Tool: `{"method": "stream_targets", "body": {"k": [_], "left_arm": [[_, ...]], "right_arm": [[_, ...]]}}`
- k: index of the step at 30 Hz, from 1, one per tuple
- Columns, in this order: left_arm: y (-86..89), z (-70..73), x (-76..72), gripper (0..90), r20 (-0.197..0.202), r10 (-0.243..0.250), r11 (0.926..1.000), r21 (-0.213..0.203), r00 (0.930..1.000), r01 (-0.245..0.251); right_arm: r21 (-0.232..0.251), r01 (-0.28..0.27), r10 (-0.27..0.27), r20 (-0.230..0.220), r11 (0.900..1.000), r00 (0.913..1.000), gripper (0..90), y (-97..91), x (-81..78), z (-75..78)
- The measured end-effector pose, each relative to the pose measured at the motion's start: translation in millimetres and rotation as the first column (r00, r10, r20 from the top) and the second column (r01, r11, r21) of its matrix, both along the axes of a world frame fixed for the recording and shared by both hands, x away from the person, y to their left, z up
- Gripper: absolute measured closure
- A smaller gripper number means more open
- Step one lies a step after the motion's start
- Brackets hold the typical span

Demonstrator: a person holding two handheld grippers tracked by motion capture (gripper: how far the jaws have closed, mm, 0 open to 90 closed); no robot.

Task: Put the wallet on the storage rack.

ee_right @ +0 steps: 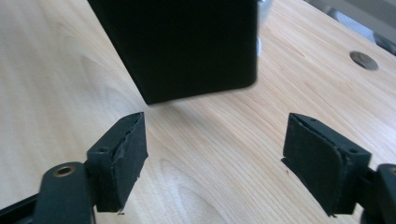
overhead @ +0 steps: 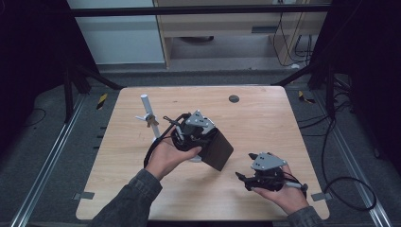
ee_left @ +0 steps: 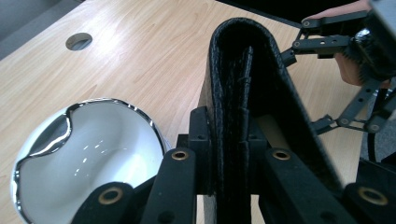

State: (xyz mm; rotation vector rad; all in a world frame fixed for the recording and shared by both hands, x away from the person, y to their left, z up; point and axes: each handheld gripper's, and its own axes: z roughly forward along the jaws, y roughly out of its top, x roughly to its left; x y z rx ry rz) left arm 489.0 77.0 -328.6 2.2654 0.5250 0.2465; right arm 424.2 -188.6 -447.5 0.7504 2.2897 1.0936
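A black folded leather wallet (overhead: 218, 150) is held above the wooden table (overhead: 265, 123), tilted, and my left gripper (overhead: 208, 142) is shut on it. In the left gripper view the wallet (ee_left: 243, 70) stands edge-on, its open end clamped by my left gripper (ee_left: 229, 154). My right gripper (overhead: 242, 178) rests low near the table's front right, open, pointing left toward the wallet. Between its spread pads, in the right gripper view, my right gripper (ee_right: 215, 154) holds nothing; the wallet (ee_right: 187, 46) hangs just beyond them, apart from both.
A white bowl with a shiny rim (ee_left: 93, 154) sits on the table right under my left hand. A white post with keys on its hook (overhead: 147, 116) stands at the table's left back. A round cable hole (overhead: 233, 99) lies near the far edge.
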Motion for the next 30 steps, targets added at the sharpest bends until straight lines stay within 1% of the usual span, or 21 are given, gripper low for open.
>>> {"method": "stream_targets", "body": {"k": [3,5,6,8,9,10,11,15,16,17,19,20,22,24,25,26,28,29,30], "left_arm": [[1.8,2.4,-0.5,79.6,0.004,0.007,0.9999,-0.008,1.0,-0.006],[3.3,4.5,-0.8,79.6,0.005,0.007,0.9999,-0.009,1.0,-0.007],[4.1,5.7,-0.9,79.6,0.007,0.006,1.0,-0.007,1.0,-0.006],[5.2,8.1,-1.3,79.6,0.008,0.008,0.9999,-0.009,0.9999,-0.008],[5.9,9.5,-1.3,79.6,0.009,0.009,0.9999,-0.01,0.9999,-0.008],[6.2,10.4,-1.3,79.6,0.009,0.01,0.9999,-0.011,0.9999,-0.01],[6.5,11.6,-1.2,79.6,0.008,0.01,0.9999,-0.012,0.9999,-0.01],[6.6,16.0,-1.1,79.6,0.011,0.005,1.0,-0.001,0.9999,-0.005],[6.4,16.8,-0.8,79.6,0.012,0.004,1.0,0.001,0.9999,-0.004],[6.3,17.2,-0.7,79.6,0.012,0.005,1.0,0.002,0.9999,-0.005],[5.8,18.9,-0.3,79.6,0.013,0.002,1.0,0.002,0.9999,-0.002],[5.4,19.9,-0.1,79.6,0.013,0.001,1.0,0.004,0.9999,-0.001],[4.8,22.9,-0.2,79.6,0.015,-0.002,1.0,0.008,0.9999,0.002],[4.7,27.1,-0.8,79.6,0.02,-0.002,1.0,0.009,0.9998,0.002],[4.6,29.8,-1.3,79.6,0.024,0.001,1.0,0.004,0.9997,-0.001],[5.2,31.6,-1.2,79.6,0.027,-0.004,1.0,0.008,0.9996,0.004],[6.6,35.3,-1.4,79.6,0.031,-0.001,1.0,0.002,0.9995,0.001],[7.7,36.9,-1.0,79.6,0.031,-0.001,1.0,0.002,0.9995,0.001],[8.7,38.1,-0.7,79.6,0.029,0.005,1.0,-0.003,0.9996,-0.005]], "right_arm": [[0.004,0.054,-0.054,-0.015,0.9985,0.9984,17.7,-1.6,4.5,-9.6],[0.006,0.092,-0.092,-0.025,0.9958,0.9955,16.0,-3.1,7.1,-17.7],[0.016,0.107,-0.106,-0.035,0.9941,0.9937,14.9,-4.4,8.5,-21.6],[0.036,0.142,-0.139,-0.064,0.9893,0.9882,12.8,-8.0,11.1,-28.4],[0.047,0.156,-0.153,-0.071,0.9866,0.9857,11.9,-10.6,12.4,-31.1],[0.057,0.179,-0.174,-0.087,0.9821,0.9808,10.7,-13.9,14.4,-33.5],[0.062,0.192,-0.185,-0.097,0.9795,0.9779,10.1,-15.9,15.1,-34.5],[0.087,0.252,-0.243,-0.109,0.9637,0.964,9.2,-25.6,18.1,-39.5],[0.097,0.269,-0.257,-0.118,0.9584,0.9592,9.3,-27.6,18.8,-41.3],[0.1,0.276,-0.263,-0.126,0.9561,0.9567,9.3,-28.6,19.2,-42.3],[0.097,0.283,-0.27,-0.127,0.9543,0.9545,9.5,-29.3,19.2,-44.1],[0.092,0.287,-0.275,-0.124,0.9535,0.9534,9.6,-29.0,19.1,-44.7],[0.066,0.29,-0.282,-0.113,0.9547,0.9528,9.7,-28.4,19.2,-46.0],[0.067,0.299,-0.29,-0.117,0.9518,0.9498,9.7,-28.3,18.6,-46.3],[0.067,0.301,-0.293,-0.11,0.9512,0.9498,9.8,-28.9,18.5,-46.2],[0.065,0.309,-0.302,-0.104,0.9489,0.9478,9.9,-29.4,17.6,-45.7],[0.059,0.318,-0.312,-0.094,0.9462,0.9453,9.9,-30.5,16.7,-45.4],[0.062,0.327,-0.32,-0.104,0.9428,0.9417,9.8,-30.9,16.0,-45.4],[0.062,0.33,-0.323,-0.107,0.9419,0.9405,9.8,-31.7,15.9,-45.8]]}}
